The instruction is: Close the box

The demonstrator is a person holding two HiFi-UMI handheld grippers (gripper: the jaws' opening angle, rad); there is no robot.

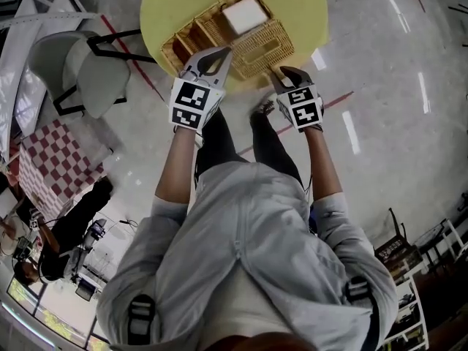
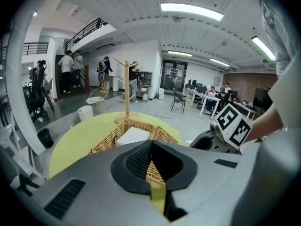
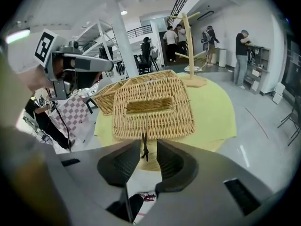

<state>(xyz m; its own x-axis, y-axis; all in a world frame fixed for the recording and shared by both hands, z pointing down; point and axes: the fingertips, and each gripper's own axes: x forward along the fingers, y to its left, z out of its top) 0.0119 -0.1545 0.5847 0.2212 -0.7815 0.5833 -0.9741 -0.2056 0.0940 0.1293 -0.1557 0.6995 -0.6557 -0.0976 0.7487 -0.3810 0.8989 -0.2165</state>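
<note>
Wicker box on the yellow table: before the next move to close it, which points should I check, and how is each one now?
1. Lid free to swing: ok; it lies folded out beside the wicker box with nothing on it.
2. White block below the rim: cannot tell.
3. Right gripper ready to grasp: ok; its jaws stand apart at the lid's near edge.
4. Lid held: not ok; only the dark cord hangs between the right jaws, and the pads do not press on it.
5. Left gripper clear of the box: cannot tell; its jaw tips are together right over the wicker wall.
</note>
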